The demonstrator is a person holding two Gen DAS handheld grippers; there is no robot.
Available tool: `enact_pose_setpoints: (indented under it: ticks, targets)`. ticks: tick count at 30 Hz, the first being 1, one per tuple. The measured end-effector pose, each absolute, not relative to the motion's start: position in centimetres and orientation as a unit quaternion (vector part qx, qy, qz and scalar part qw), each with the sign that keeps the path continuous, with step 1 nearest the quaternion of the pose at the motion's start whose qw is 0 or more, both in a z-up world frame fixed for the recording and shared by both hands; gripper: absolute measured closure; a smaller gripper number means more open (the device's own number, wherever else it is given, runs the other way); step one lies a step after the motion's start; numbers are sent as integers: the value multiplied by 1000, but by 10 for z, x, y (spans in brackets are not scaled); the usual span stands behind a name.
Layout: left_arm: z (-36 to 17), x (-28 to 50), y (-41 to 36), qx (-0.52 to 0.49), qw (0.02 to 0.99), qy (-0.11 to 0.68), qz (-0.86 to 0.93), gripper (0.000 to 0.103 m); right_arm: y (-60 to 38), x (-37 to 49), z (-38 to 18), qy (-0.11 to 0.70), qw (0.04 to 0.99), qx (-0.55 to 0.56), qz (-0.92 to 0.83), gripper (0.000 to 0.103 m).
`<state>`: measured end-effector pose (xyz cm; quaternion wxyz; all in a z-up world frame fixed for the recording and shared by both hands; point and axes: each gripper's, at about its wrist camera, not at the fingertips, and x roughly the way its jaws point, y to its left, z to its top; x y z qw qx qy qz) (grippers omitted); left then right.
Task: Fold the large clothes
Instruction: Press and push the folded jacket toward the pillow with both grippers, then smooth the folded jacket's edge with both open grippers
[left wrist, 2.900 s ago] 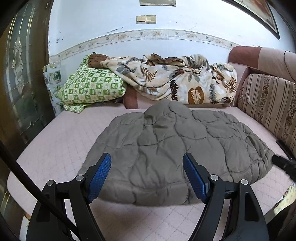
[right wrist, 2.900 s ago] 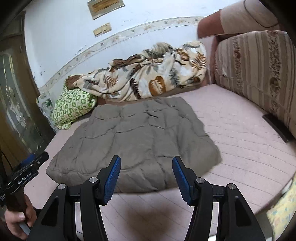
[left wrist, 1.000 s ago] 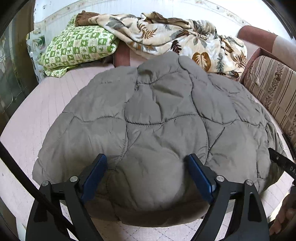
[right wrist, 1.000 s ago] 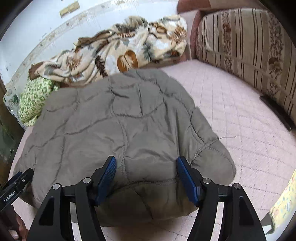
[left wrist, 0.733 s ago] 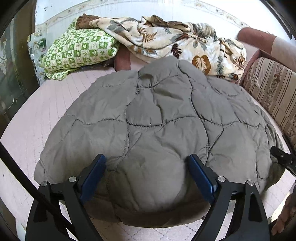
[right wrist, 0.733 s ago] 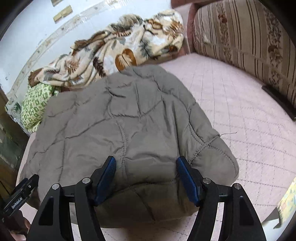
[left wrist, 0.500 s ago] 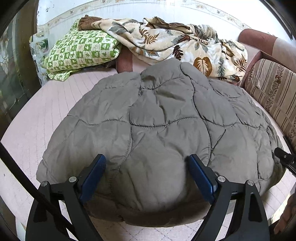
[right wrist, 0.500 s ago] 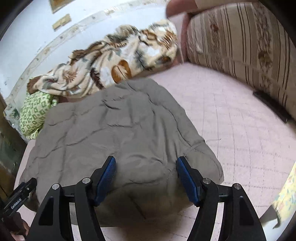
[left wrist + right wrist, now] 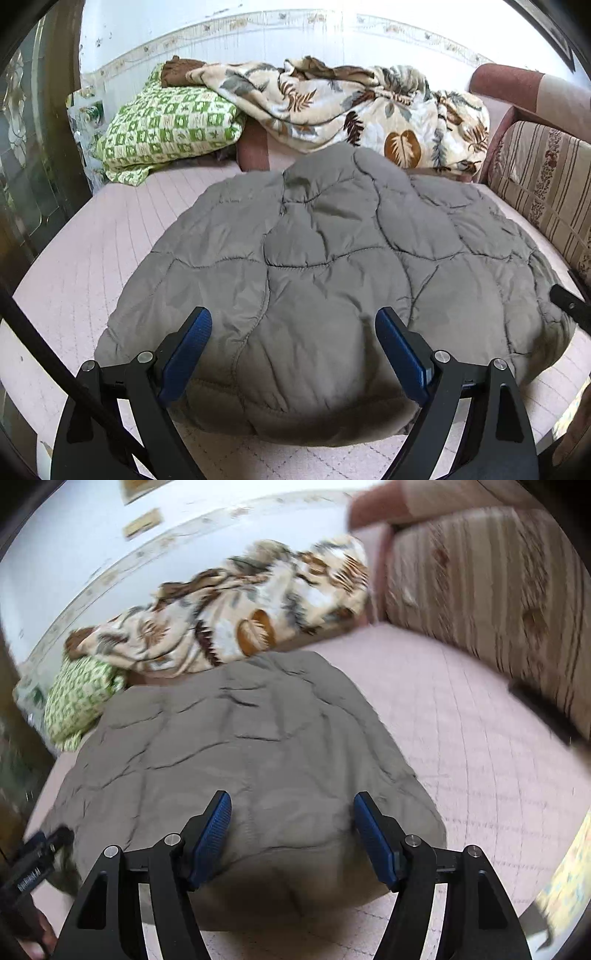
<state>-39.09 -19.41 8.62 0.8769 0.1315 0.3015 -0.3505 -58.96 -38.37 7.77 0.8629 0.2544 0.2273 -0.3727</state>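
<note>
Grey quilted garment (image 9: 332,280) lies beneath both spread tools.

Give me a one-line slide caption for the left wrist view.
Open left gripper poised over the near edge of a grey quilted jacket spread on a pink mattress.

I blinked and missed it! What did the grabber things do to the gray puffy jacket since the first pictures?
Both grippers came in close over the near edge of the gray quilted jacket, then pulled back a little. The left gripper and right gripper are open and never took hold. The jacket stayed folded on the pink mattress; the green pillow and leaf-print blanket didn't move.
</note>
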Motion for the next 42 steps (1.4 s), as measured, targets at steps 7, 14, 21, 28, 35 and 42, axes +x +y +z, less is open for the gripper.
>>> enact_pose_setpoints:
  ticks: [7, 14, 21, 28, 35, 42]
  targets:
    - [82, -385, -184, 141, 880, 309, -333, 13, -342, -549, 88, 237, 899, 162, -331, 30]
    - [65, -368, -179, 139, 861, 353, -339, 12, -324, -511, 73, 278, 906, 137, -288, 28]
    - [58, -376, -183, 153, 873, 324, -331, 11, -334, -500, 56, 302, 898, 157, -278, 21]
    - [58, -396, -171, 150, 890, 281, -325, 11, -320, -521, 71, 265, 911, 131, -287, 21]
    - [56, -396, -170, 149, 889, 285, -327, 11, -323, -538, 78, 232, 911, 150, -305, 21]
    - [56, -396, -170, 153, 890, 282, -324, 11, -328, -533, 72, 246, 909, 164, -295, 21]
